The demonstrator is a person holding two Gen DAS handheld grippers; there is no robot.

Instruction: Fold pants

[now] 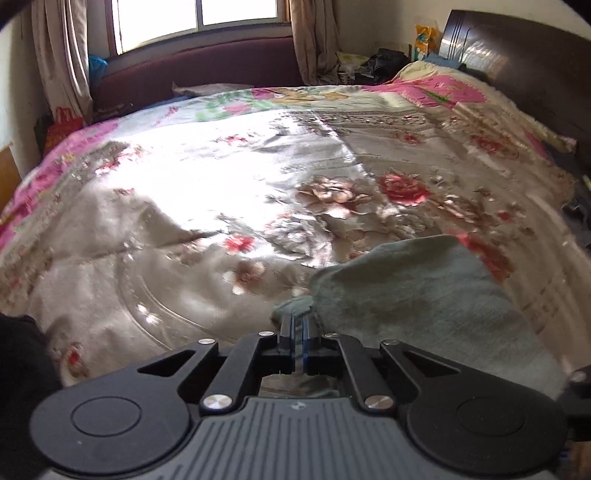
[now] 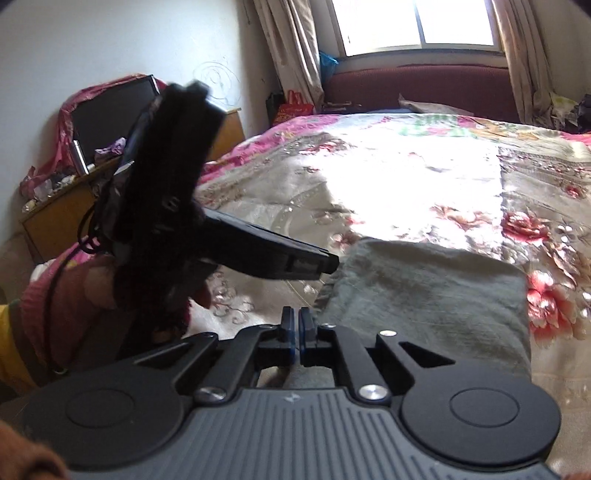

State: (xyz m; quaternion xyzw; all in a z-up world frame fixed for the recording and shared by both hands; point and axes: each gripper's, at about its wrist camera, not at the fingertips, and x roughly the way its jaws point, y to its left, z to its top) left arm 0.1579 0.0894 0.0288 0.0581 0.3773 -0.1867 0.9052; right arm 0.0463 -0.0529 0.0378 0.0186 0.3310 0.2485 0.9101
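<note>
Left gripper (image 1: 295, 317) clamped tight on an edge of the grey-green pants (image 1: 424, 295). Right gripper (image 2: 296, 317) pinched closed at the near edge of those pants (image 2: 424, 291), grip unclear. Beyond, pants folded flat on the floral bedspread (image 1: 221, 177); farther, window (image 1: 199, 14).

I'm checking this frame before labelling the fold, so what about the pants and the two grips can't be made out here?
- Pants: near end hidden under the right gripper body in the right wrist view; full shape unknown.
- Left gripper: shut on a fabric edge; the blurred left wrist view hides how many layers.
- Right gripper: shut; whether cloth is pinched cannot be told.
- Bedspread: pattern washed out by sunlight.
</note>
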